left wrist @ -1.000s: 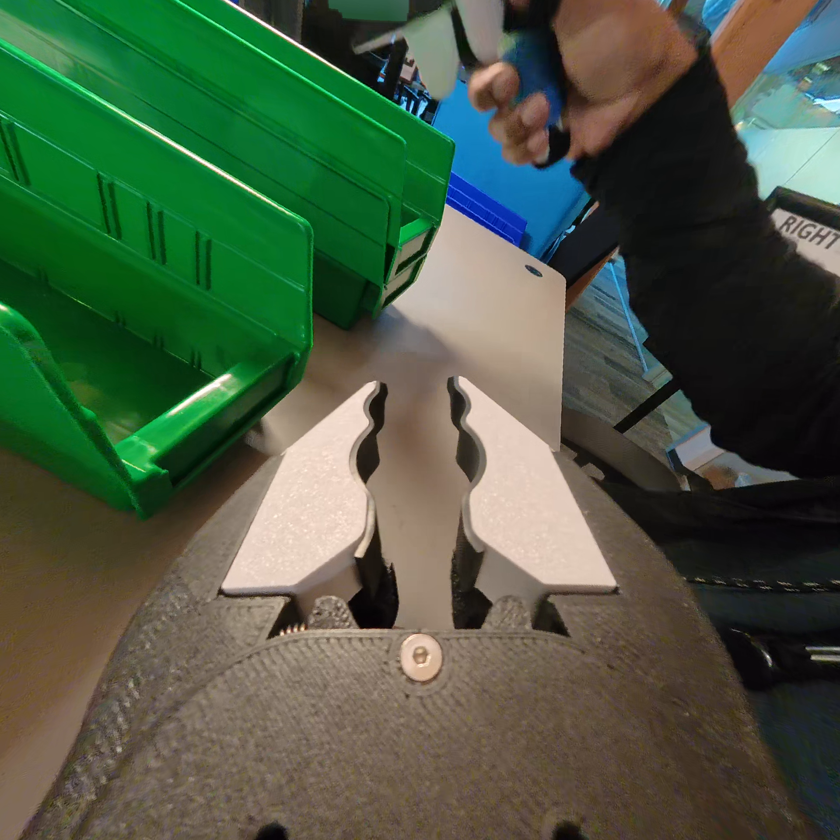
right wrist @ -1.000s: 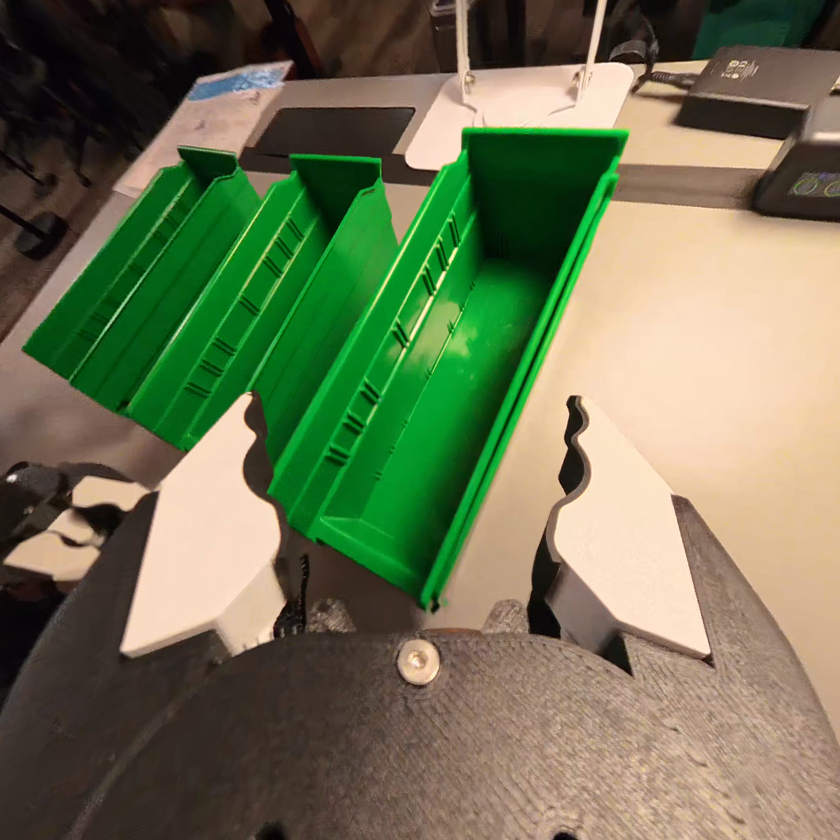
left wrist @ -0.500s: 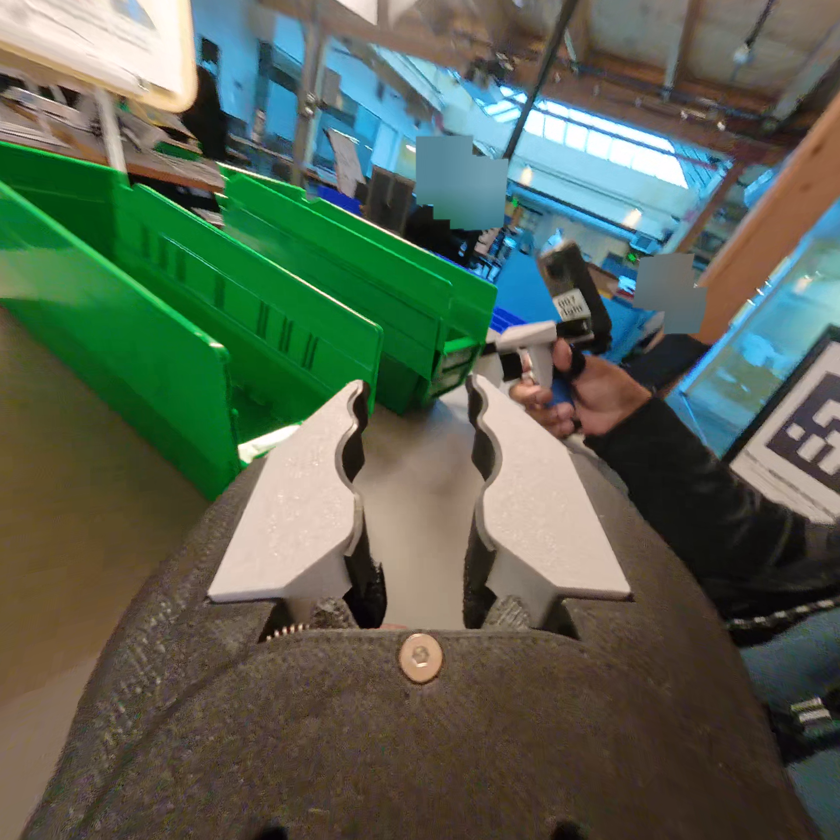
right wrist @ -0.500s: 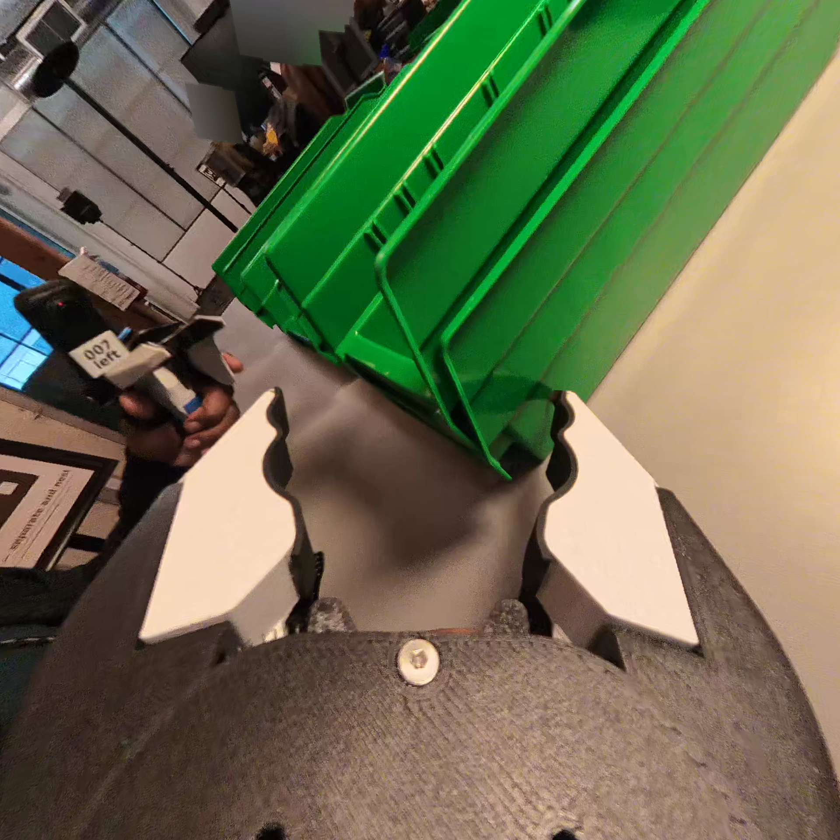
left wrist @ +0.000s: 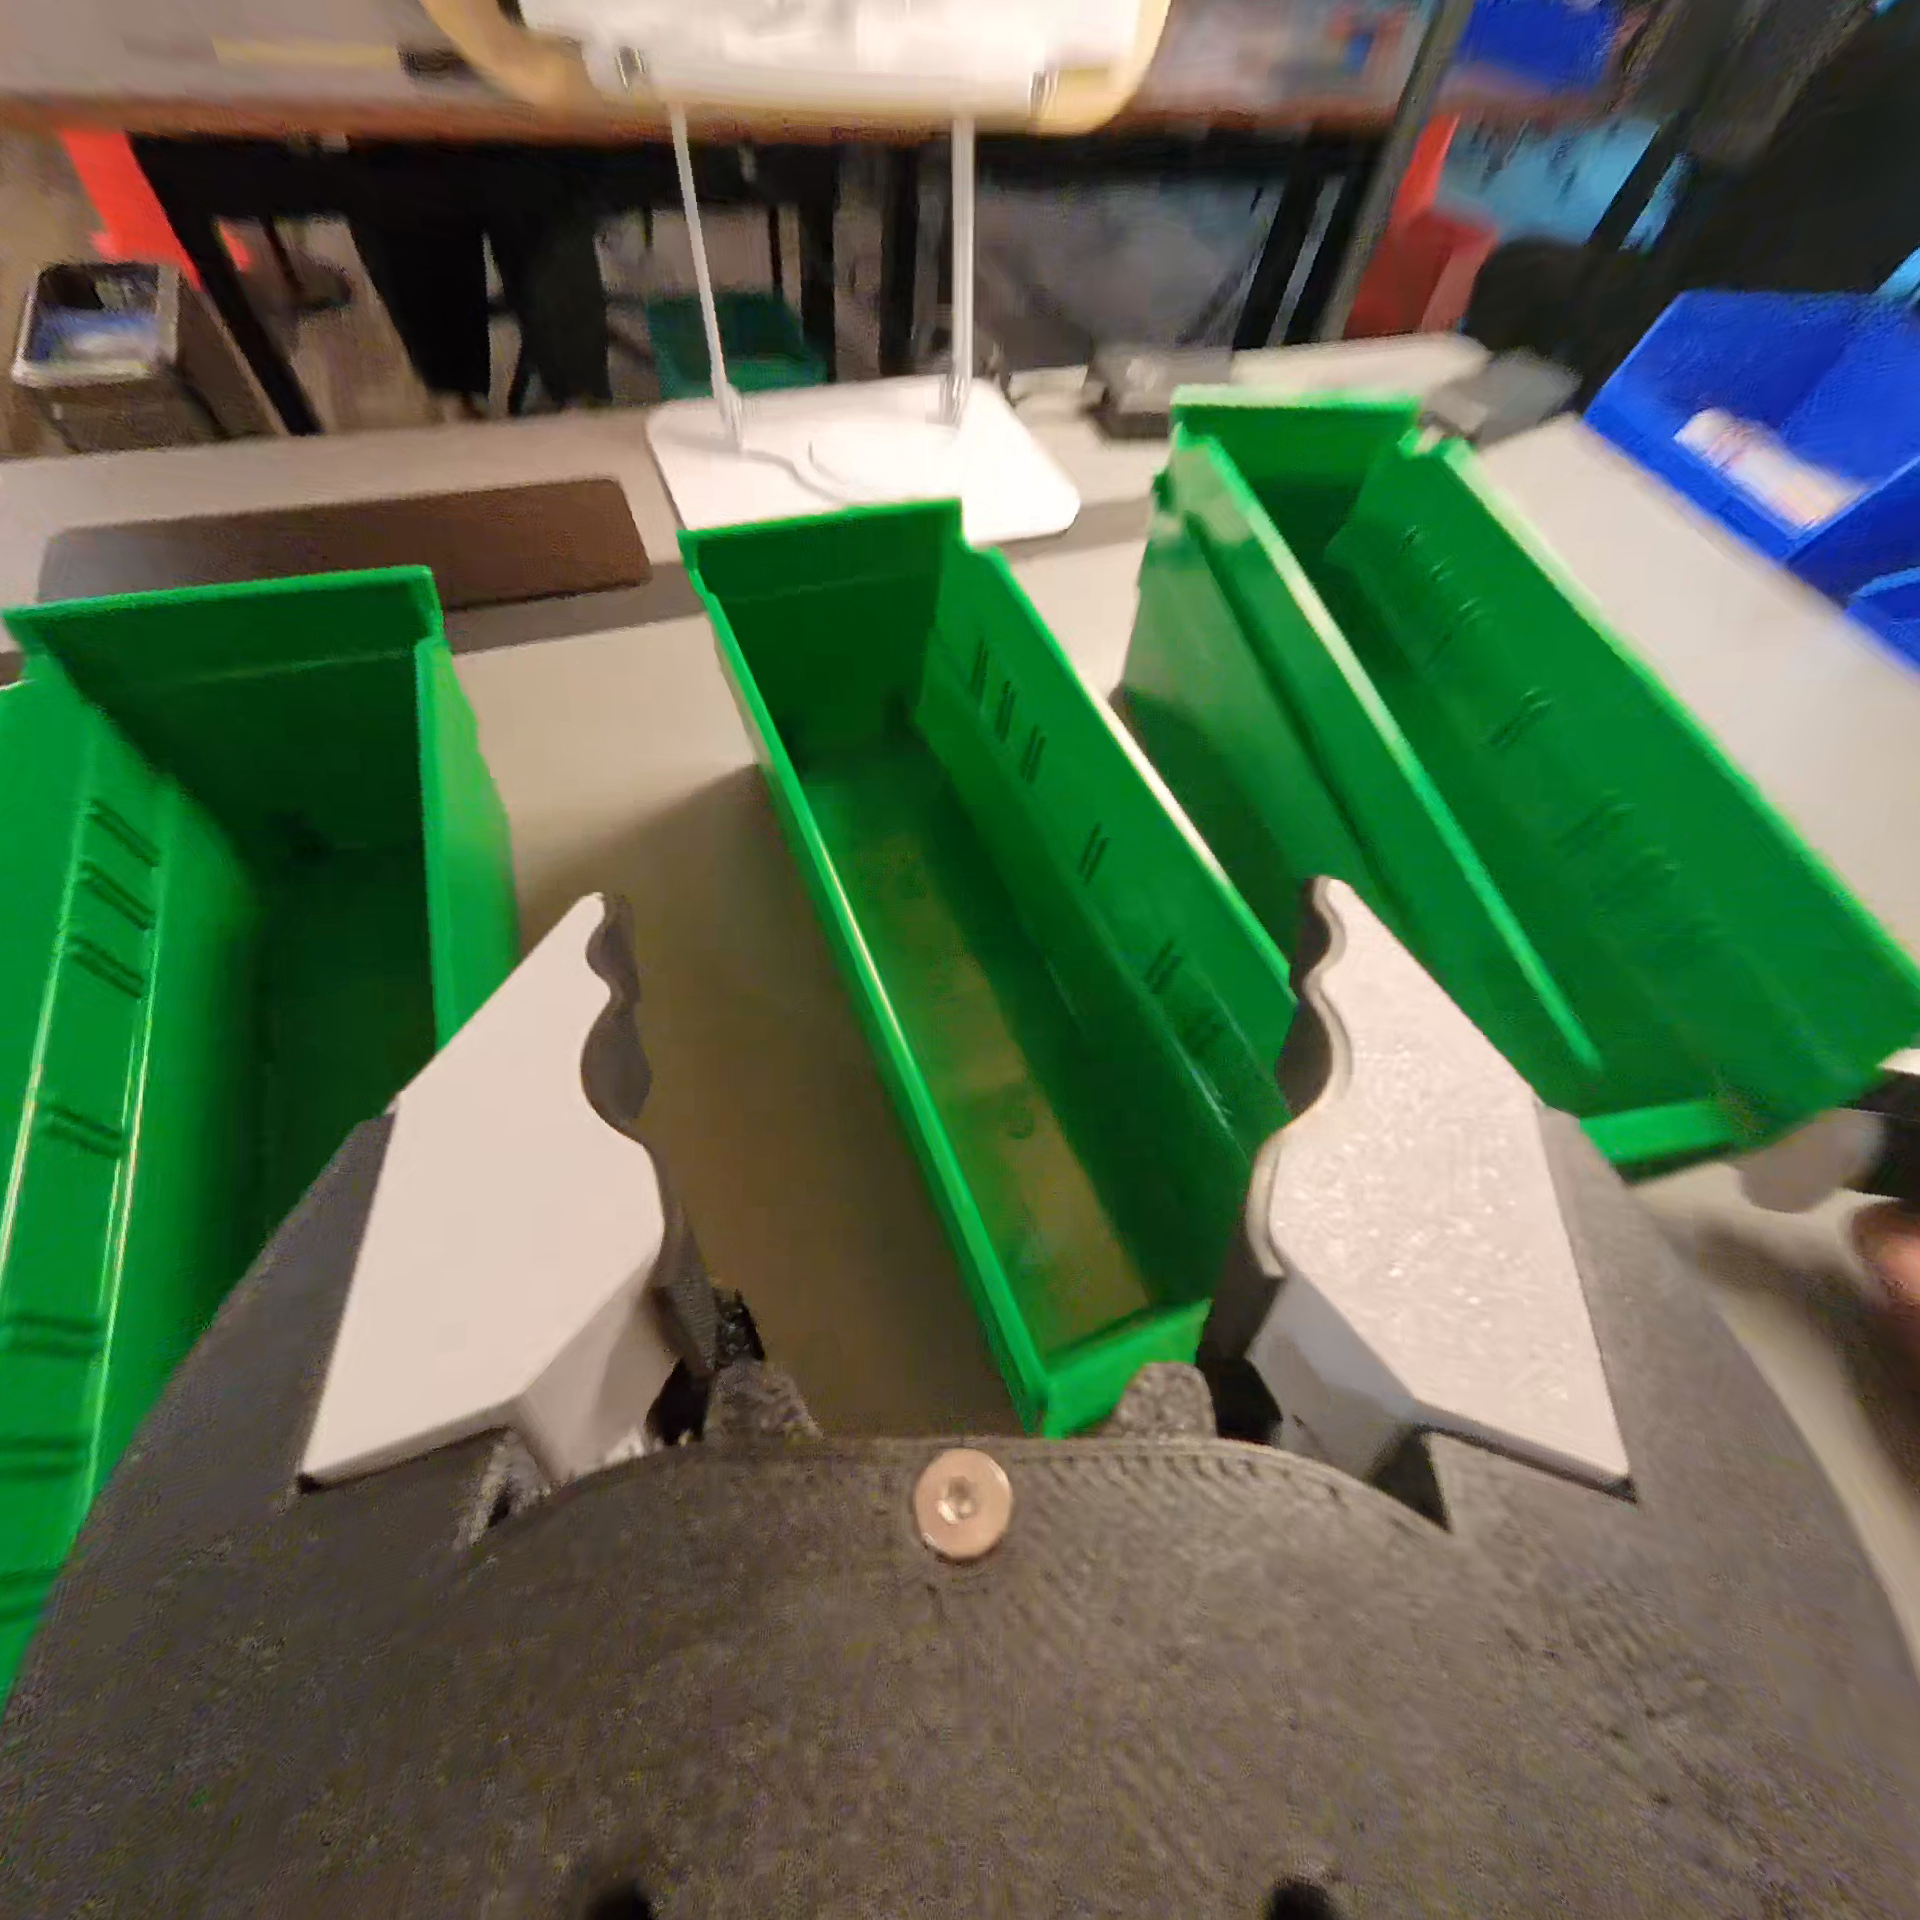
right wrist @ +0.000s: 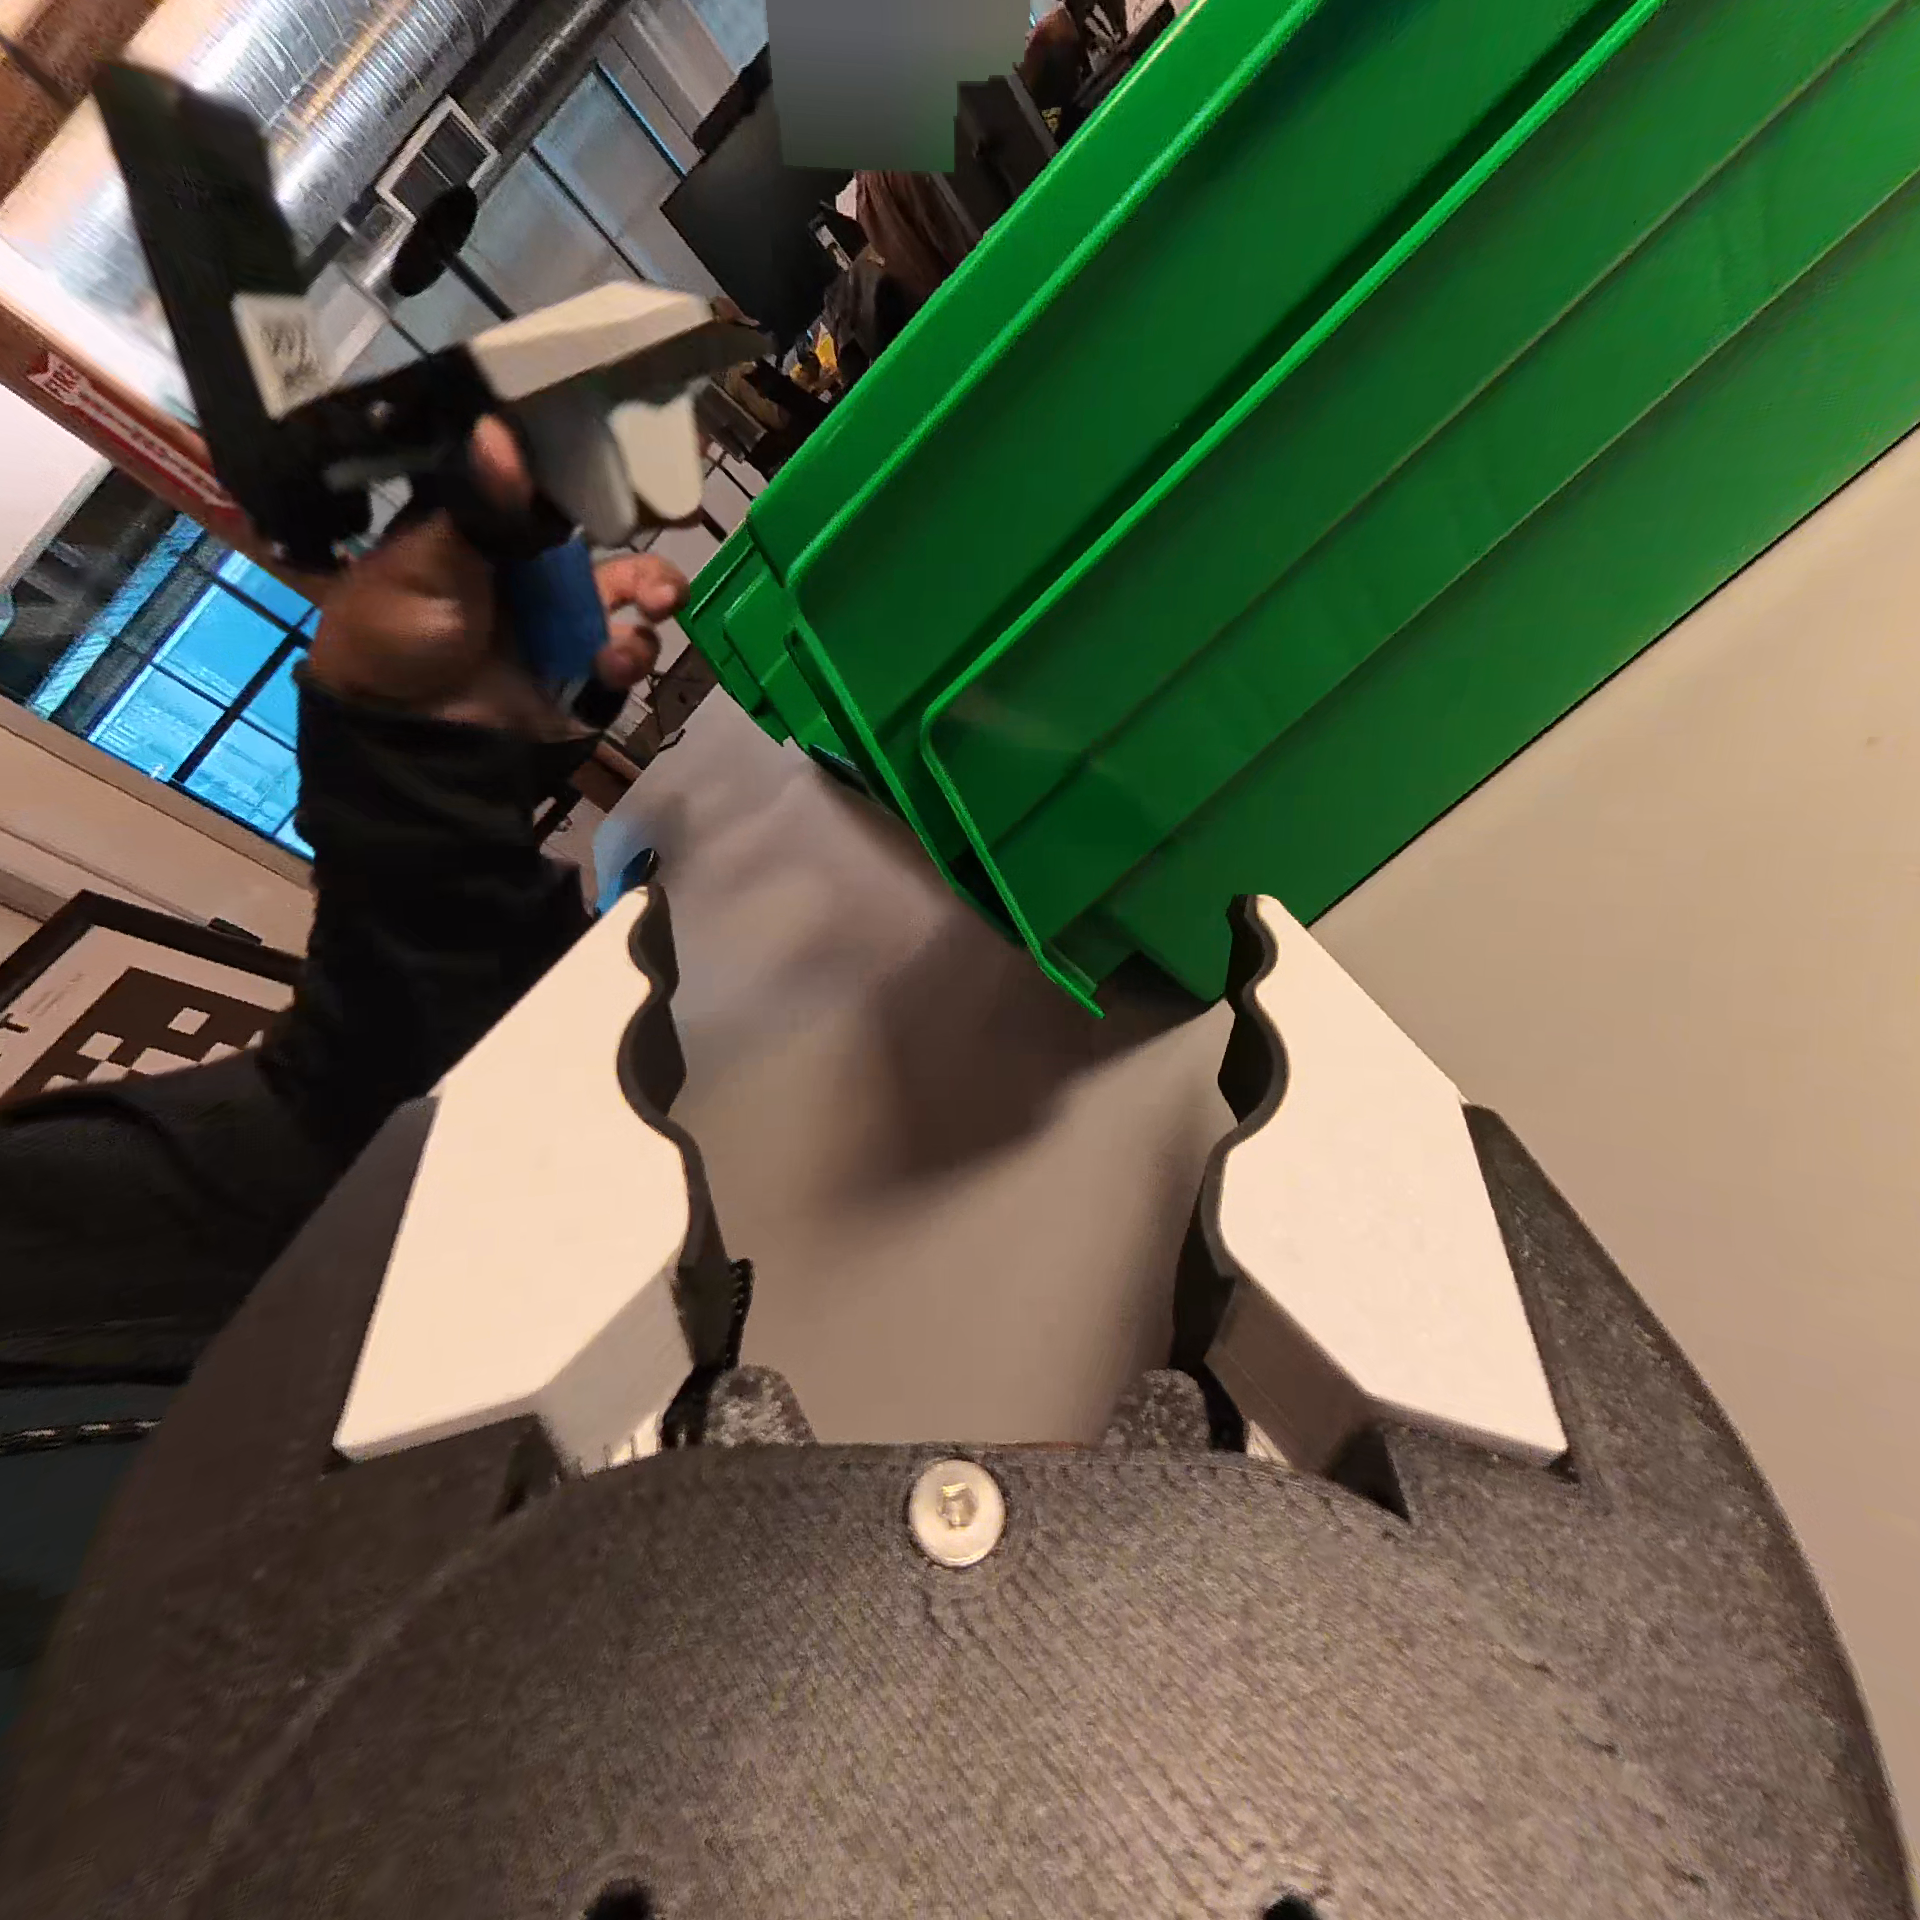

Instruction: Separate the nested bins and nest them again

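Green bins sit on the grey surface [left wrist: 582,748]; from the left wrist view three groups show, and the middle bin [left wrist: 987,935] serves as landmark. Its long axis runs straight away from the left claw [left wrist: 956,935], open top up, the low front lip nearest the claw; the left claw stands wide, holding nothing, with the middle bin's near end between its fingers [left wrist: 499,1164] but no pad seen pressing on it. Left of the middle bin stands another bin [left wrist: 239,935], apart from it with bare surface between; right of it lies a third group [left wrist: 1507,727], seemingly one bin canted inside another, though blur makes that uncertain.

From the right wrist view, the right claw [right wrist: 956,997] is also wide and bare, held low at the corner of the right-hand bins [right wrist: 1351,520], whose flank and rim fill the view; the corner lies just ahead of its right finger [right wrist: 1340,1174], not gripped.

My judgement: the left claw is nearer the middle bin and already lined up along its length, so the coming move turns on closing across one side wall or the front lip rather than the full width.
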`<state>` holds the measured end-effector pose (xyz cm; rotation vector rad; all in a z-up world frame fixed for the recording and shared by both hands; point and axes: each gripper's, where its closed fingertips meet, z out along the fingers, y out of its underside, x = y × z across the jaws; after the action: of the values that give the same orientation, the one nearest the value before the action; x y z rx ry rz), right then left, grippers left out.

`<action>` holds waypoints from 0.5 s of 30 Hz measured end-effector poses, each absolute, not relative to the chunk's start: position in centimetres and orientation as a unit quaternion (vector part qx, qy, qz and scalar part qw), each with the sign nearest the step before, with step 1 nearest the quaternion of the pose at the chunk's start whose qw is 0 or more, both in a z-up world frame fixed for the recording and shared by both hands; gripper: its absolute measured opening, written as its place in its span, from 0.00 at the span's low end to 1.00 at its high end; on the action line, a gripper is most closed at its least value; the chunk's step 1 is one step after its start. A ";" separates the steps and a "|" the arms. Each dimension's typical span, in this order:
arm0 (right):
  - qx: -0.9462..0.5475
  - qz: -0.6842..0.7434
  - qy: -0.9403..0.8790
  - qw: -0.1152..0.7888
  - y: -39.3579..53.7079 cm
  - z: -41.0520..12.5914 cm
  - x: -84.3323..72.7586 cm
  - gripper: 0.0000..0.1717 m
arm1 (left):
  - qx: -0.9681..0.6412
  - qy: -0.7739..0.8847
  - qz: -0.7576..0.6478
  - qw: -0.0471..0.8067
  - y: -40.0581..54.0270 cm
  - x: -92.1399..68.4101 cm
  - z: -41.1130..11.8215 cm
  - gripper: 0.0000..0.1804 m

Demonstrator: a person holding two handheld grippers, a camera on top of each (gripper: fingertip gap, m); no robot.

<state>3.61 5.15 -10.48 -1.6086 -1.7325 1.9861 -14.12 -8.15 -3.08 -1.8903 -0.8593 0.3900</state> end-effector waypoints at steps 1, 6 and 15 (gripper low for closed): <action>-0.518 0.643 -0.564 0.029 5.1 -10.5 3.7 0.62 | -0.798 -0.352 0.163 0.462 -7.2 -15.1 -4.0 0.70; -0.509 0.652 -0.561 0.028 5.3 -10.2 4.2 0.62 | -0.853 -0.350 0.122 0.367 -3.0 -17.0 -7.8 0.74; -0.493 0.667 -0.558 0.023 5.4 -9.6 4.7 0.61 | -0.916 -0.287 0.065 0.270 -2.7 -17.2 -9.7 0.76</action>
<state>4.73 5.36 -9.58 -1.5270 -1.7278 2.0643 -17.21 -2.69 -9.73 -2.4692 -0.7745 0.1755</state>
